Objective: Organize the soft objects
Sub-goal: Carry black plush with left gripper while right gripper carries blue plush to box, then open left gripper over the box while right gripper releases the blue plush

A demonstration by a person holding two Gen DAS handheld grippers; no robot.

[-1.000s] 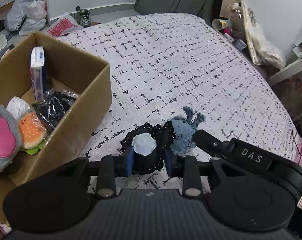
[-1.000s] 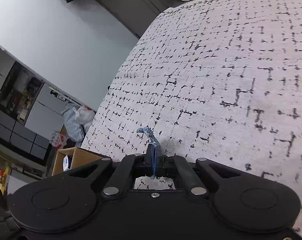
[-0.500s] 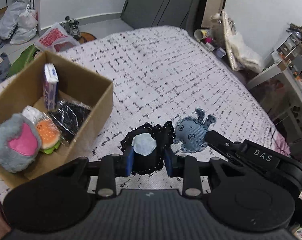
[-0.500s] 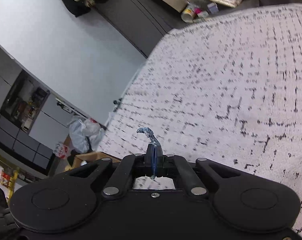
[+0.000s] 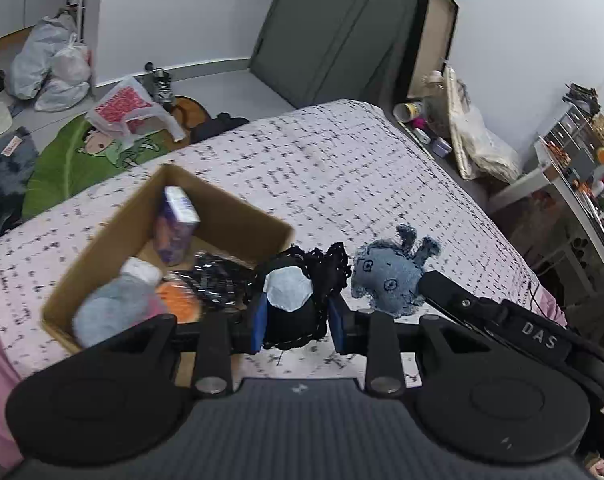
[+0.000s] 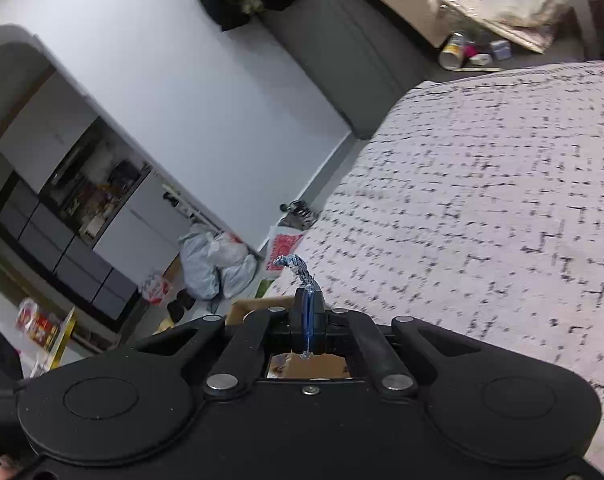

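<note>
Black soft toy with pale blue patch [image 5: 291, 308]: clamped in my left gripper [image 5: 297, 322], near.
Blue denim plush [image 5: 386, 280]: its frayed edge pinched in my clenched right gripper [image 6: 309, 312].
Brown cardboard box [image 5: 237, 210]: far left, on speckled white bedspread [image 5: 342, 168].

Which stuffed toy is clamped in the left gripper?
The black crocheted toy with the pale blue patch, unlike the blue denim toy beside it and the grey plush in the box.

Frayed denim toy [image 5: 388, 280] is hanging right of the matt plastic left claw [image 5: 297, 322], matt cardboard box [image 5: 113, 236] sitting left.
</note>
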